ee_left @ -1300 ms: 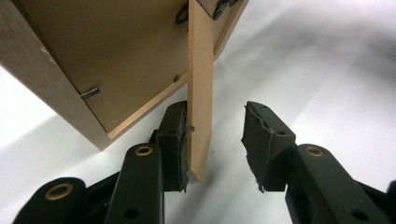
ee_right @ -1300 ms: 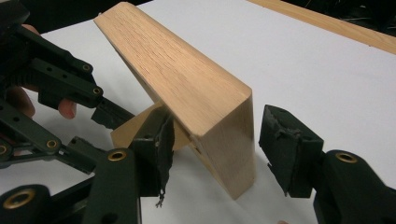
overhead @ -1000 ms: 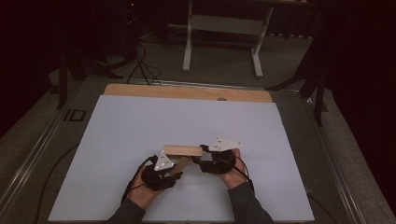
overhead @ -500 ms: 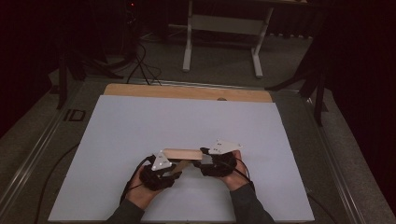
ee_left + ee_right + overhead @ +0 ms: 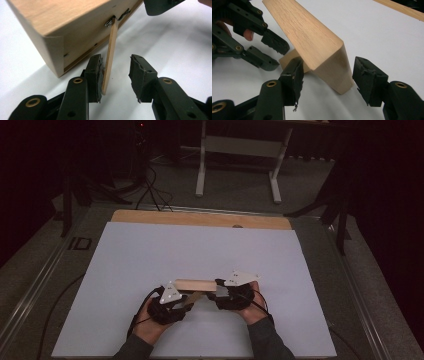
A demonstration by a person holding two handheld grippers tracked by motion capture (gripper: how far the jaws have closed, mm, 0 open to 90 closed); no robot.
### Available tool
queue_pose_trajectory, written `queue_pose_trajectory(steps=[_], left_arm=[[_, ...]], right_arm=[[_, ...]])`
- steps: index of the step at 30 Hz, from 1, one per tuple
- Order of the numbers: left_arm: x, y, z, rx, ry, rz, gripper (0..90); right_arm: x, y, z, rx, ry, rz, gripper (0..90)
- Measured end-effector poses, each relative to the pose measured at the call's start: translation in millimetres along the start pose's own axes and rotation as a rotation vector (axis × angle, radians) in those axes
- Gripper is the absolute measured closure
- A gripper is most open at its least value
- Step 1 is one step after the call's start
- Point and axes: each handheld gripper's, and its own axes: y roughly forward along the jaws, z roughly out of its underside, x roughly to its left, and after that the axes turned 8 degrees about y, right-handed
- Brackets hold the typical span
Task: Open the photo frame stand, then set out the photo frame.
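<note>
A wooden box [image 5: 196, 284] is seen on the white sheet [image 5: 150, 250] that covers the table [image 5: 200, 218], near the sheet's front edge and about midway along it, with a hand at each end. In the left gripper view the box [image 5: 70, 27] is shown tilted, one corner low toward the sheet, and a thin wooden flap [image 5: 110, 53] hangs from a small metal hinge [image 5: 109, 23] on its side. The left gripper [image 5: 115, 73] is held with its jaws apart; the flap lies between them, against the pad of one jaw and clear of the other. In the right gripper view the end of the box [image 5: 317, 47] is set between the jaws of the right gripper [image 5: 329, 75], which are also apart; whether either pad touches the wood cannot be told. The left gripper [image 5: 270, 48] is seen beyond, at the box's far end. In the high view the left gripper [image 5: 172, 301] and the right gripper [image 5: 231, 290] are seen at the two ends of the box, each under its grey plate.
</note>
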Motion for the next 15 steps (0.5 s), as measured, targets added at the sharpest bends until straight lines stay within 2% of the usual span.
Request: queue_pose_trajectory(steps=[15], left_arm=[[0.0,-7.5,1.1,-0.034,-0.003,-0.002,63.0]], right_arm=[[-2.9,-0.4,4.0,0.022,-0.002,-0.02,40.1]])
